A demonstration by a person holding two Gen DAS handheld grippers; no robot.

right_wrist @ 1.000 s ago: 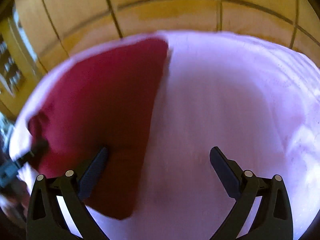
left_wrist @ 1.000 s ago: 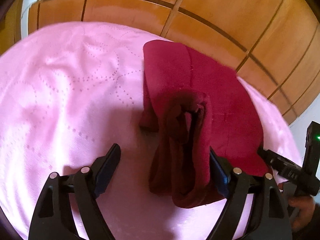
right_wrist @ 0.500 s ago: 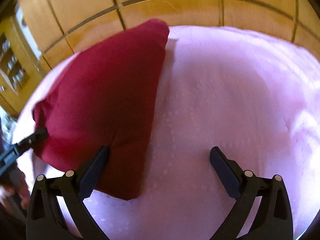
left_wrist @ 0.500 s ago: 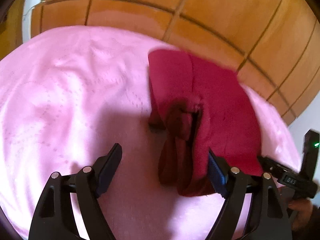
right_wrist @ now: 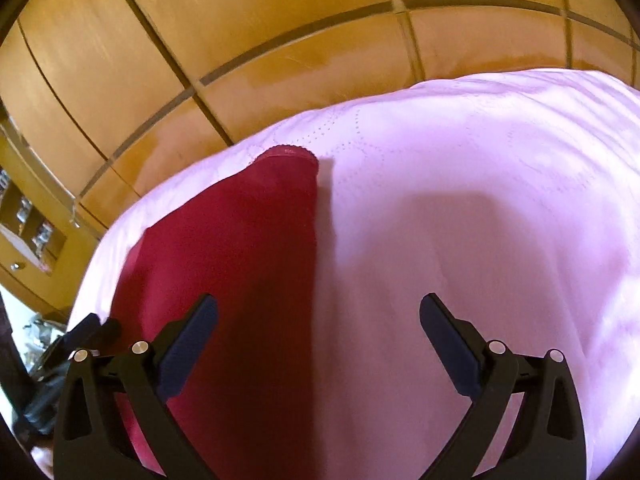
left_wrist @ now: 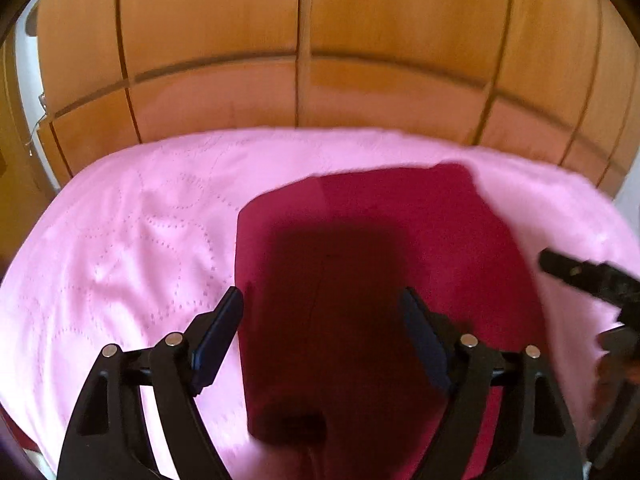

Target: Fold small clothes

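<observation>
A dark red garment (left_wrist: 360,240) lies folded flat on the pink bedspread (left_wrist: 140,240). My left gripper (left_wrist: 322,320) hovers above its near half, open, with nothing pinched between the fingers. The left finger hangs just outside the cloth's left edge and the right finger is over the cloth. In the right wrist view the garment (right_wrist: 240,260) has a scalloped trim at its far end. My right gripper (right_wrist: 320,332) is open over the garment's right edge, its right finger above bare bedspread (right_wrist: 480,200). Each gripper shows in the other's view: the right gripper (left_wrist: 580,276), the left gripper (right_wrist: 80,340).
A wooden panelled wardrobe (left_wrist: 320,40) stands behind the bed's far edge and fills the upper part of the right wrist view (right_wrist: 240,40) too. A shelf with small items (right_wrist: 28,220) sits far left. Open bedspread stretches left and right of the garment.
The raised, bunched fold beside my left gripper's right finger has dropped, and the garment now lies flat. Both grippers have lifted, pulled back and rolled, so more of the wardrobe shows.
</observation>
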